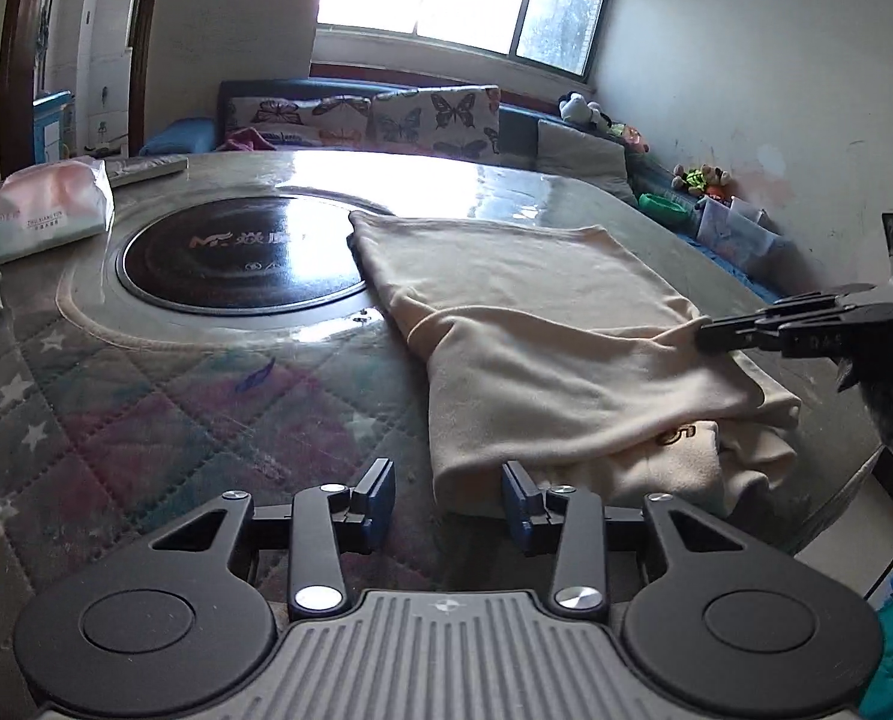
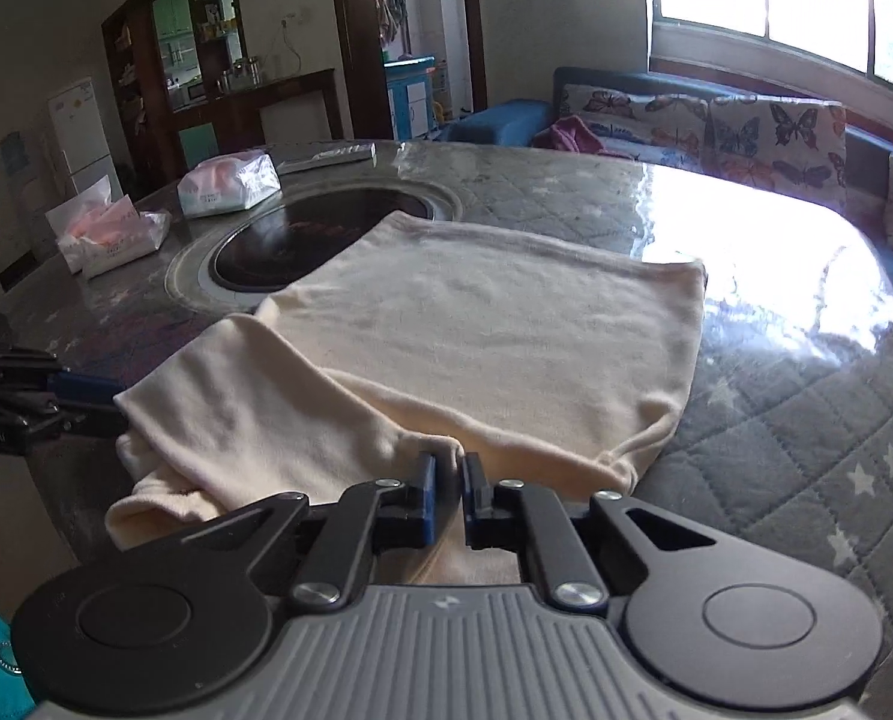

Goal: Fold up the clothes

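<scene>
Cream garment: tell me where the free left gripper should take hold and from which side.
Probably the near left corner of the cream garment, where the folded layers end in a thick edge at the table's rim. Come in low from the near side, along the tabletop; the left gripper has its jaws open just short of that corner. The right gripper already pinches the edge farther right.

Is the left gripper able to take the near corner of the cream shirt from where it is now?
Probably yes. The left gripper has its jaws open, and the cream shirt has its near corner lying just ahead between them, with nothing in between.
</scene>
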### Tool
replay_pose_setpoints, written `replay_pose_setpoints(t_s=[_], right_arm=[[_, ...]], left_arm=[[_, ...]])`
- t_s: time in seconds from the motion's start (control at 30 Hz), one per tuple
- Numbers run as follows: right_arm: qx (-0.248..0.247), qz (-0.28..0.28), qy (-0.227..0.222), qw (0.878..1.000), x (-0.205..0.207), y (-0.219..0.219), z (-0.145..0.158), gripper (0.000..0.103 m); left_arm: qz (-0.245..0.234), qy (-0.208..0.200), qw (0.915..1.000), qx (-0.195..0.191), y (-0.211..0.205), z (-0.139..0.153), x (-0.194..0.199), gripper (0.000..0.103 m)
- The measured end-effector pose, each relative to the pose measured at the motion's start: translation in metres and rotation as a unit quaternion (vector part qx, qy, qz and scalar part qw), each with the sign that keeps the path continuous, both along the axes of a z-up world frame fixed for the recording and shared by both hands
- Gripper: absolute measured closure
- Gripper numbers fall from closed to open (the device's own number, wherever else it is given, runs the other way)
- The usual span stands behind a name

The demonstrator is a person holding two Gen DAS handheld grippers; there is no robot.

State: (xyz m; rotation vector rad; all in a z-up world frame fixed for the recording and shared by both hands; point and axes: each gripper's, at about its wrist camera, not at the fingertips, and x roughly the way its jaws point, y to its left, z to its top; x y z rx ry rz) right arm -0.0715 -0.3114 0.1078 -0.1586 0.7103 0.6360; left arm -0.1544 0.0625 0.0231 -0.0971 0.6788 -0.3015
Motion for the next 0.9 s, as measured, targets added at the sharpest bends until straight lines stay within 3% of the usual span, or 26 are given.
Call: replay_pose_setpoints(t_s=[0.07, 0.17, 0.3, 0.4, 0.47, 0.57, 0.63, 0.73, 0.9], right_arm=[[-0.002, 0.000, -0.013, 1.000, -0.001, 0.001, 0.007, 0.098], [-0.011, -0.002, -0.028, 1.000, -0.002, 0.002, 0.015, 0.098], [-0.022, -0.006, -0.044, 0.999, -0.002, 0.003, 0.023, 0.099], [-0.030, -0.009, -0.055, 0.998, -0.002, 0.004, 0.029, 0.099], [-0.035, -0.012, -0.063, 0.997, -0.002, 0.004, 0.033, 0.099], [-0.063, -0.016, -0.024, 0.998, 0.006, 0.005, 0.004, 0.098], [-0.070, -0.021, -0.016, 0.997, 0.006, 0.003, -0.007, 0.097], [-0.052, -0.028, -0.028, 0.998, 0.003, -0.004, 0.002, 0.096], [-0.029, -0.011, -0.046, 0.998, 0.005, 0.002, 0.012, 0.094]], left_arm=[[-0.002, -0.004, 1.0000, 0.001, -0.002, -0.001, 0.000, 0.083], [-0.002, -0.021, 0.9994, 0.027, -0.008, -0.001, -0.004, 0.098], [0.003, -0.059, 0.9968, 0.054, -0.014, 0.011, -0.015, 0.100], [-0.009, -0.064, 0.9951, 0.074, -0.020, 0.012, -0.019, 0.100], [-0.018, -0.053, 0.9946, 0.087, -0.024, 0.008, -0.019, 0.100], [-0.027, -0.021, 0.9953, 0.091, -0.018, 0.002, -0.017, 0.097], [-0.025, -0.014, 0.9969, 0.074, -0.008, 0.010, -0.014, 0.097], [-0.017, -0.021, 0.9987, 0.043, 0.005, 0.029, -0.002, 0.097], [-0.039, -0.029, 0.9988, -0.005, -0.015, 0.043, 0.045, 0.097]])
